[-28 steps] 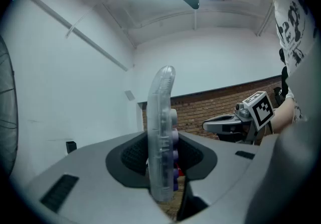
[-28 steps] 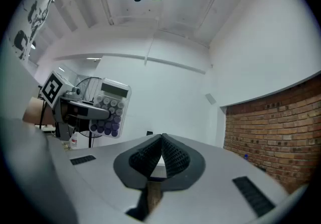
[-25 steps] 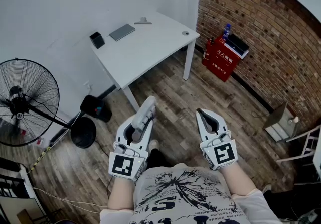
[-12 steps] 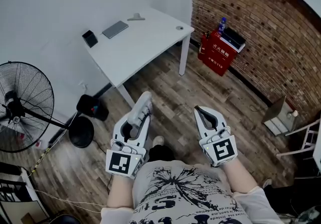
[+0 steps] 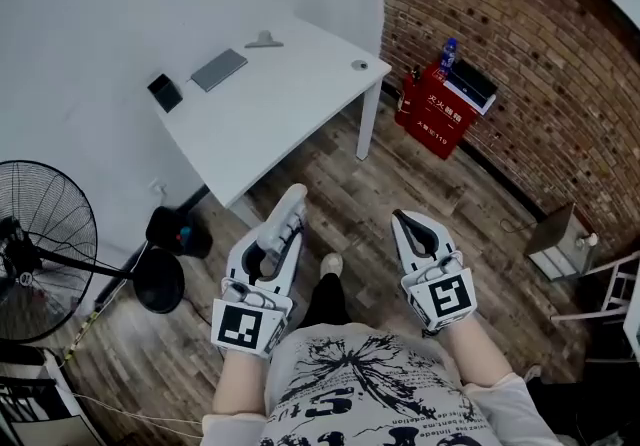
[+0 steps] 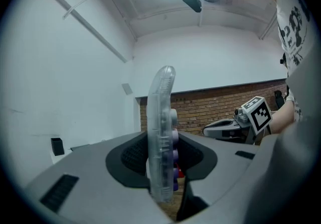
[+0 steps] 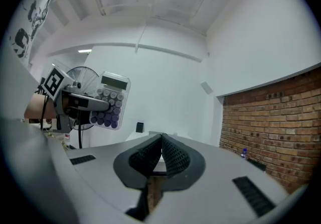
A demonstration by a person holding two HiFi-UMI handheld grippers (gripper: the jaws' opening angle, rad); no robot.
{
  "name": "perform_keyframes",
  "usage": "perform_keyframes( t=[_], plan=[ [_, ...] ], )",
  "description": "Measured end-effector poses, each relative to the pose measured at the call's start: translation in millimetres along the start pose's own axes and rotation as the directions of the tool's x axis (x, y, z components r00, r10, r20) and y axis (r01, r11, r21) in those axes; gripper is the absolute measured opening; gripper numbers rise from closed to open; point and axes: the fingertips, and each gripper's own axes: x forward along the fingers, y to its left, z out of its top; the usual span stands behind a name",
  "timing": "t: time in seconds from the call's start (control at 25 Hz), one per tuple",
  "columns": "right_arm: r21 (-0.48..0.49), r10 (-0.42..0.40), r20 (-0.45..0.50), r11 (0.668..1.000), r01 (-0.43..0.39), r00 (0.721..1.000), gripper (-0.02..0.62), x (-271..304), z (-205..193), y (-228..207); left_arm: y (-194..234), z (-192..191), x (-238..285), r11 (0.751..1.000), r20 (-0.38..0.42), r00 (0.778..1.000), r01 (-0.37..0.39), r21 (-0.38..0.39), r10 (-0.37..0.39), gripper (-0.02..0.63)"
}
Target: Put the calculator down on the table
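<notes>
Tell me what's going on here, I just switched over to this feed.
A person stands on a wooden floor facing a white table, a gripper in each hand. The left gripper is clamped on a clear-cased calculator with purple keys, held on edge out in front. The right gripper is shut with nothing in it. Both are short of the table, so the calculator is not yet set down.

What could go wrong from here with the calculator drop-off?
1. The left claw pinches the calculator edge-on, most of it sticking out; it may pivot or slip on touchdown.
2. The table holds a black box and a grey slab at its far edge; aim for the bare near part.
</notes>
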Motion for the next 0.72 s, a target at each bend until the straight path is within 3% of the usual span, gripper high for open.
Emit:
perform_keyframes(
  t=[0.2, 0.44, 0.72],
  plan=[
    [0.04, -0.015, -0.028, 0.999, 0.017, 0.999, 0.015, 102.5, 6.3, -52.5, 77.7, 4.1, 91.0, 1.0, -0.006, 1.0, 0.018, -0.012, -0.018, 0.141],
    [0.021, 0.007, -0.065, 1.0, -0.006, 0.998, 0.015, 238.7, 11.9, -101.0, 175.9, -0.7, 192.4, 0.998, -0.009, 0.999, 0.047, -0.029, -0.047, 0.141],
    [0.009, 0.035, -0.06, 0.999, -0.034, 0.998, 0.015, 368.9, 16.5, -131.4, 275.2, -18.6, 269.9, 0.999, -0.039, 0.999, 0.016, -0.047, -0.018, 0.141]
  ],
)
